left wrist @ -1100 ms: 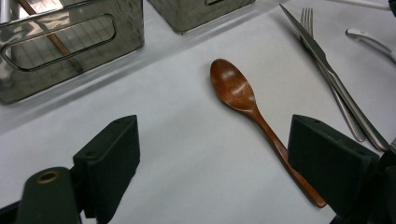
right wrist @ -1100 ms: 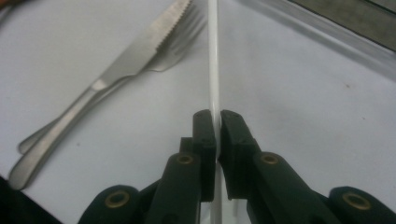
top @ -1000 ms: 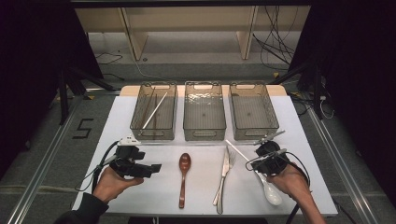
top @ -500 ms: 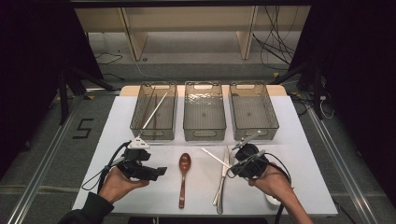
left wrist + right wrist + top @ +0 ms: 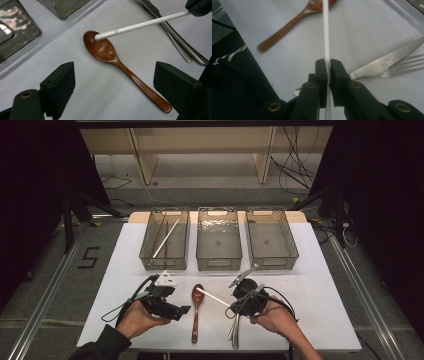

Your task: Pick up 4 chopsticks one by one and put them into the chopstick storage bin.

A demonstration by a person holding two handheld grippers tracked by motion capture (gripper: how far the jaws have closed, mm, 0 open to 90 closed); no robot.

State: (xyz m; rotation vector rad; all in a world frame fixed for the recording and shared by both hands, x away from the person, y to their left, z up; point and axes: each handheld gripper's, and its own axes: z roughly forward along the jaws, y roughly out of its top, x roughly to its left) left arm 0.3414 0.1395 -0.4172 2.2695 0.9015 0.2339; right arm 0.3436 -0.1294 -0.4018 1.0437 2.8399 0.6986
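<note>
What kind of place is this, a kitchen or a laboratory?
Probably a lab recording setup: a white table on a bare floor with loose cables, three bins in a row, and a floor mark "5".

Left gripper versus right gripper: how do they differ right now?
The left gripper has its jaws wide open and empty over the wooden spoon; the right gripper is shut on a white chopstick. Both are hand-held above the table.

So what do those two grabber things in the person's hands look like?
Both are chunky and black. The left tool carries a pale grey three-cornered plate on top; the right tool has one too. Each has blocky black jaws, brass-coloured rivets and a trailing black cable. The left arm wears a dark sleeve.
</note>
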